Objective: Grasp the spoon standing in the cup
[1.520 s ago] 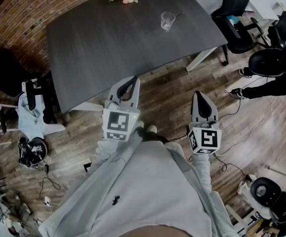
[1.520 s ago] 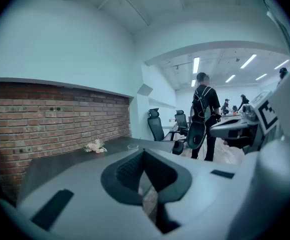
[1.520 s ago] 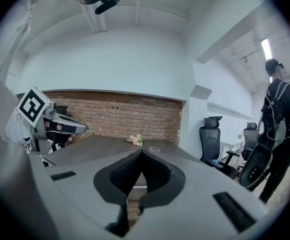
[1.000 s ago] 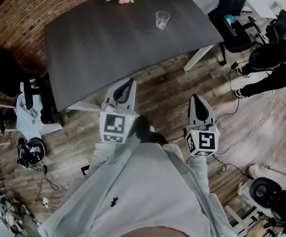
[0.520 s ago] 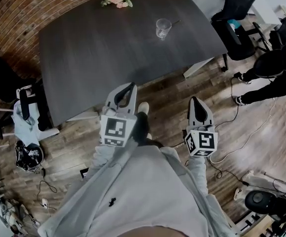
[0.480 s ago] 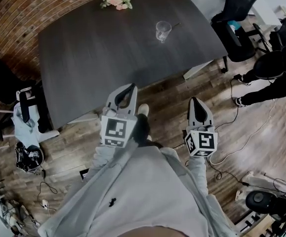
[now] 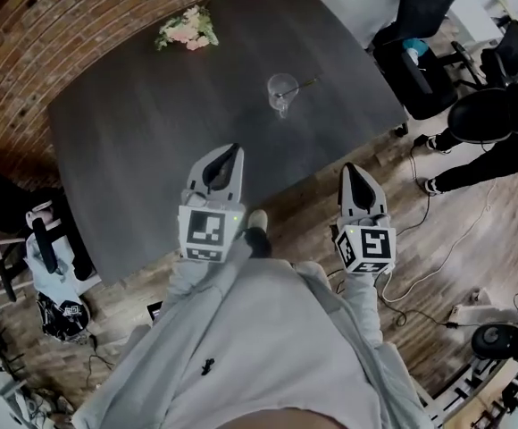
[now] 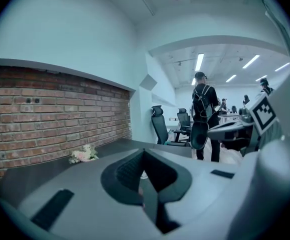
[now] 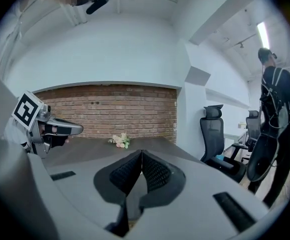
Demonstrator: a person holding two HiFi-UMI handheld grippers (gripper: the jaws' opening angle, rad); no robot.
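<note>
A clear glass cup (image 7: 281, 90) stands on the dark table (image 7: 152, 132), right of its middle, and a spoon (image 7: 302, 84) in it leans to the right. Held over the table's near edge, well short of the cup, my left gripper (image 7: 232, 148) has its jaws shut and empty. My right gripper (image 7: 352, 167) is over the wooden floor just off the table's near right corner, also shut and empty. The left gripper view shows shut jaws (image 8: 144, 153). So does the right gripper view (image 9: 141, 153). Neither gripper view shows the cup plainly.
A small bunch of flowers (image 7: 186, 29) lies at the table's far left, by the brick wall. Black office chairs (image 7: 420, 25) stand off the table's right end. A person (image 8: 202, 114) stands beyond them. Cables (image 7: 438, 248) trail across the floor at right.
The table and cup have come nearer as I walk forward. My left gripper now reaches over the table's near edge. Both grippers stay shut.
</note>
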